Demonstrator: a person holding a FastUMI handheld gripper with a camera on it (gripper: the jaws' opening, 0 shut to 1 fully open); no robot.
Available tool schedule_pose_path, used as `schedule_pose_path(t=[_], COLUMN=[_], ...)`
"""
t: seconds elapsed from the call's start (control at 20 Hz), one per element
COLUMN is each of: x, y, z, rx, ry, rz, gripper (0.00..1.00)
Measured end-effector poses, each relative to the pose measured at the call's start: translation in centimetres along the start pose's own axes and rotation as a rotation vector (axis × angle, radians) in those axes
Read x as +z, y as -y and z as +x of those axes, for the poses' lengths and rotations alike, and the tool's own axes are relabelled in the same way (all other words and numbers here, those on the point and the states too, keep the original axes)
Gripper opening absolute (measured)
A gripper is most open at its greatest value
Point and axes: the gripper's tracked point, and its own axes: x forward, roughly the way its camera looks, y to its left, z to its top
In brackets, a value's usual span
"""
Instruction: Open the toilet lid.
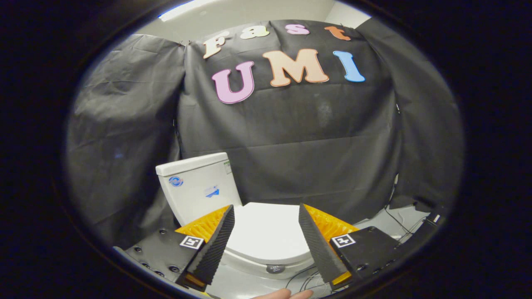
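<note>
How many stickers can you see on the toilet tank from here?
3 on the toilet tank: a round blue one near its upper left, a blue one mid-face, a small one at the upper right edge. Others may be hidden behind the open gripper.

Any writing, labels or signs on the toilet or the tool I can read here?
None can be read.
Tank: round blue sticker, blue arrow sticker, small green-edged tag, all too small.
Dark round badge under the closed lid: blurred.
Gripper, jaws open, empty: two black-and-white square markers, patterns, not words.
</note>
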Motion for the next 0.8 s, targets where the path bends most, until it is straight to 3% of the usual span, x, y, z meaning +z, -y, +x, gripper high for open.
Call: schedule_pose_path(t=[0.25, 0.5, 0.8], x=[0.8, 0.1, -1.2], y=[-0.5, -0.4, 0.5], z=[-0.5, -0.1, 0.4], rx=[-0.04, -0.048, -0.064], ry=[0.061, 0.036, 0.026], rz=[0.032, 0.007, 0.107], gripper=[0.96, 0.96, 0.96])
